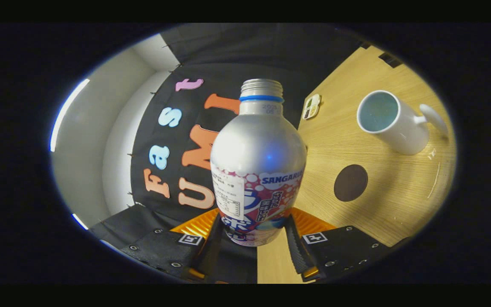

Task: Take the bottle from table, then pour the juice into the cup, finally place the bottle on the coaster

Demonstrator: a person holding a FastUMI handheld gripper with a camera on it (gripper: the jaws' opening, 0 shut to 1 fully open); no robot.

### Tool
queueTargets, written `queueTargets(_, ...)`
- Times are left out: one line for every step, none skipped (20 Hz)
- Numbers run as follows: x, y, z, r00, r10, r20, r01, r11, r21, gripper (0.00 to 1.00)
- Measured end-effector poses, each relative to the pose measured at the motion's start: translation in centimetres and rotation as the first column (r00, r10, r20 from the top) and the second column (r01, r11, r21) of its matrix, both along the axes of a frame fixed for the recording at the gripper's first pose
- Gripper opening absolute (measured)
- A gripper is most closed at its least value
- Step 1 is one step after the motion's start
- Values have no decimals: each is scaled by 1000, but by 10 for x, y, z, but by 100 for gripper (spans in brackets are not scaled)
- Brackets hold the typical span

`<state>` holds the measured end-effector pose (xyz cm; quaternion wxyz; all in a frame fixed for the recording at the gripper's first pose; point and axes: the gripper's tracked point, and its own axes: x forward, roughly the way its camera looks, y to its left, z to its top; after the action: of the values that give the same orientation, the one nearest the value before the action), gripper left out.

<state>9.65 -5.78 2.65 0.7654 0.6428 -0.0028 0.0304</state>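
The gripper (pixel 254 232) clamps both fingers on the uncapped bottle (pixel 257 170); beyond sit the coaster (pixel 350 183) and cup (pixel 392 121).

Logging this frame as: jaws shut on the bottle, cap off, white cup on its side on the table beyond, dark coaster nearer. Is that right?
One thing is off: the cup is not on its side. The gripper view shows it standing upright on the table, mouth open upward. The rest holds: the gripper has its jaws shut on the bottle, cap off, and the dark coaster lies nearer than the cup.
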Motion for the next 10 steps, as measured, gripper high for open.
queueTargets(0,-1,1,1000,-1,4,0,999,43,70)
queueTargets(2,-2,3,1000,-3,9,2,996,88,70)
queueTargets(3,-4,3,1000,-3,13,1,991,133,70)
queueTargets(3,-3,2,1000,-3,12,1,986,168,70)
queueTargets(3,-4,0,1000,-5,-1,5,982,191,70)
queueTargets(2,-6,-1,1000,-11,-17,14,978,207,70)
queueTargets(0,-10,-1,999,-18,-31,24,974,223,70)
queueTargets(-2,-12,-1,999,-28,-37,36,970,241,70)
queueTargets(-3,-15,-1,999,-36,-40,45,965,259,70)
queueTargets(-5,-16,-3,998,-39,-43,49,961,273,70)
